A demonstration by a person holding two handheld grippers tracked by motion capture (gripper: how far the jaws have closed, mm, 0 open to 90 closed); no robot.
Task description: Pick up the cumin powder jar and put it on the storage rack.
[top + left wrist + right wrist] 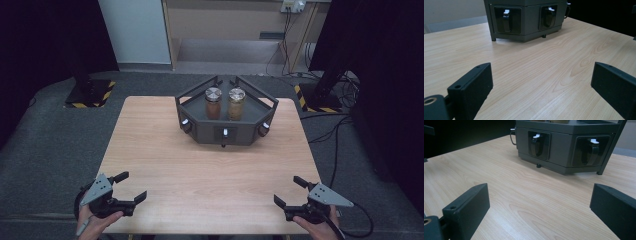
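A dark grey angular rack [226, 131] stands at the far middle of the wooden table [165, 165]. On it stand two glass jars with metal lids, a reddish-brown one [213, 103] and a tan one [236, 103]. Its front faces carry recessed black handles [506, 19] [537, 144]. My left gripper [131, 187] is open at the near left corner, held by a hand. My right gripper [289, 191] is open at the near right corner. Nothing lies between either pair of jaws. In both gripper views the rack [524, 17] [566, 147] sits well ahead of the jaws.
Grey carpet surrounds the table. Black stands with yellow-striped bases [90, 93] [320, 97] flank the far corners, and cables [340, 135] trail on the floor at the right. A wooden cabinet [225, 30] stands at the back.
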